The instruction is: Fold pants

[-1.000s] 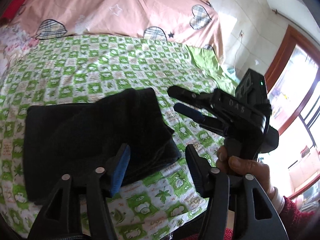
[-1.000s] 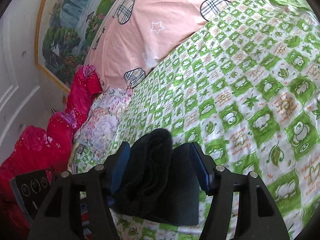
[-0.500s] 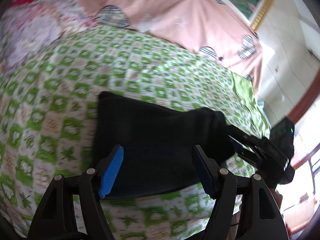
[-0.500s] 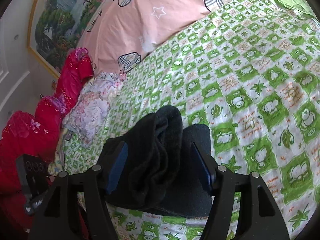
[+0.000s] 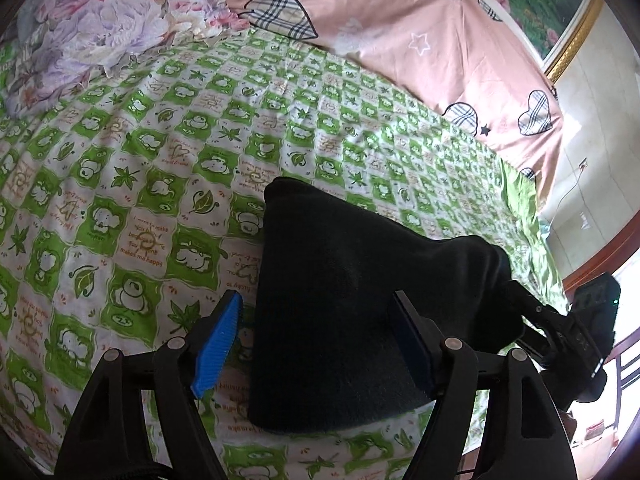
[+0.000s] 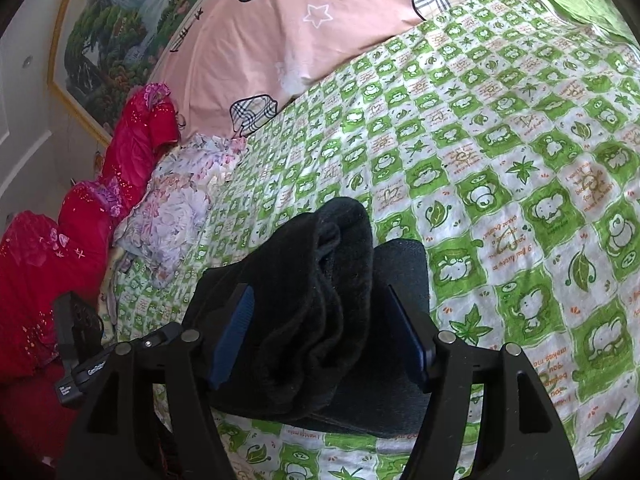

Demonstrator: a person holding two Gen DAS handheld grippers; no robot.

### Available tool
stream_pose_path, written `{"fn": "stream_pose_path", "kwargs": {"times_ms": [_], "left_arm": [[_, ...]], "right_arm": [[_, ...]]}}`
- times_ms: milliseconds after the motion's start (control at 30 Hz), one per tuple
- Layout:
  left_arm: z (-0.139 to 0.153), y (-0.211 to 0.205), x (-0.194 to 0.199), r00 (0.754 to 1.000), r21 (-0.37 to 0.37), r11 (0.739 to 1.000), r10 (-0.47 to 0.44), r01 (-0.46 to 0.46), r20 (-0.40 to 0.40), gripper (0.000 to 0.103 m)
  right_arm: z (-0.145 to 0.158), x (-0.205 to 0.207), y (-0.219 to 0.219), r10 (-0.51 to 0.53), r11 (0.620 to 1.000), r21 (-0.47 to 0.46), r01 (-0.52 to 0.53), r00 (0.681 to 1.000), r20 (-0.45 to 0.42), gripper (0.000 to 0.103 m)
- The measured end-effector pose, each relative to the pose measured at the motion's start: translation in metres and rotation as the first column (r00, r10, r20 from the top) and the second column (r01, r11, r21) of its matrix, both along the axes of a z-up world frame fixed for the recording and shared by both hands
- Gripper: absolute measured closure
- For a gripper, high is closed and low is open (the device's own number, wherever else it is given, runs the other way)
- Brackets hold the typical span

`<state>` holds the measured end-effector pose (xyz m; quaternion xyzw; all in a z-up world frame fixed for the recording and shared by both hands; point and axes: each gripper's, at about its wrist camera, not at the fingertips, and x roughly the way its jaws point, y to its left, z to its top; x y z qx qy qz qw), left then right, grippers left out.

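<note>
The black pants (image 5: 352,296) lie folded into a compact bundle on the green checked bedsheet (image 5: 160,168). My left gripper (image 5: 316,340) is open, its blue-padded fingers straddling the bundle's near left edge. In the right wrist view the pants (image 6: 320,300) show a thick rolled end lying on a flat layer. My right gripper (image 6: 324,332) is open with that rolled end between its fingers, not clamped. The right gripper also shows in the left wrist view (image 5: 568,328), at the bundle's far right end.
A pink quilt with plaid hearts (image 5: 400,32) lies along the back of the bed. A floral pillow (image 5: 100,28) and red bedding (image 6: 60,248) sit at the head end. A framed landscape painting (image 6: 132,32) hangs on the wall. The bed's edge lies close below the bundle.
My left gripper has swung left and over the bundle, which now sits between its fingers. The right gripper has stayed around the rolled end, its view shifting slightly closer.
</note>
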<state>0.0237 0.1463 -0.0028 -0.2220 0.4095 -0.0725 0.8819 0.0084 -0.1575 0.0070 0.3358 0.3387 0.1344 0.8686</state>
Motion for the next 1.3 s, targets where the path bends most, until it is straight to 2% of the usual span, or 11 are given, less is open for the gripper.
{"fn": "stream_pose_path", "kwargs": {"times_ms": [133,200,300,533,700,767,867,933,1000,1167,1300], "left_arm": [[-0.008,-0.005,0.01,1.0,0.037,0.999,-0.012,0.013,-0.023,0.025],[-0.012,-0.007,0.013,0.999,0.046,0.999,-0.017,0.019,-0.039,0.024],[-0.015,-0.008,0.016,0.998,0.044,0.999,-0.019,0.022,-0.052,0.024],[-0.005,-0.018,0.018,0.999,0.092,0.995,-0.042,0.045,-0.029,0.024],[-0.019,-0.024,0.028,0.996,0.096,0.993,-0.057,0.063,-0.066,0.022],[-0.018,-0.024,0.028,0.996,0.092,0.994,-0.059,0.065,-0.066,0.022],[-0.012,-0.021,0.029,0.997,0.106,0.992,-0.057,0.062,-0.054,0.022],[-0.008,-0.019,0.031,0.998,0.117,0.992,-0.047,0.052,-0.045,0.022],[-0.008,-0.015,0.038,0.998,0.103,0.994,-0.036,0.041,-0.05,0.022],[-0.012,-0.008,0.055,0.997,0.079,0.997,0.003,0.002,-0.071,0.021],[-0.026,-0.001,0.072,0.993,0.04,0.999,0.005,-0.001,-0.117,0.019]], "right_arm": [[0.001,0.001,0.007,0.017,0.999,-0.046,-0.017,1.0,-0.003,0.044],[-0.001,0.001,0.008,0.029,0.998,-0.057,-0.03,1.0,-0.008,0.071],[-0.001,-0.002,0.005,0.039,0.999,-0.036,-0.038,0.999,0.009,0.085],[0.01,-0.022,-0.007,0.025,0.999,-0.046,-0.023,0.999,0.046,0.089],[-0.024,-0.02,-0.015,-0.015,1.0,-0.004,0.014,0.999,-0.049,0.085],[-0.023,-0.021,-0.018,-0.018,1.0,0.014,0.019,0.998,-0.054,0.081],[-0.007,-0.022,-0.015,-0.044,0.998,-0.054,0.042,0.998,-0.036,0.072],[0.003,-0.019,-0.012,-0.041,0.997,-0.063,0.04,0.999,-0.01,0.062],[0.005,-0.013,-0.008,-0.03,0.998,-0.06,0.029,1.0,-0.004,0.034],[-0.018,-0.005,-0.007,-0.056,0.994,-0.095,0.05,0.996,-0.064,0.034],[-0.05,-0.01,-0.026,-0.06,0.997,0.039,0.065,0.993,-0.104,0.035]]}}
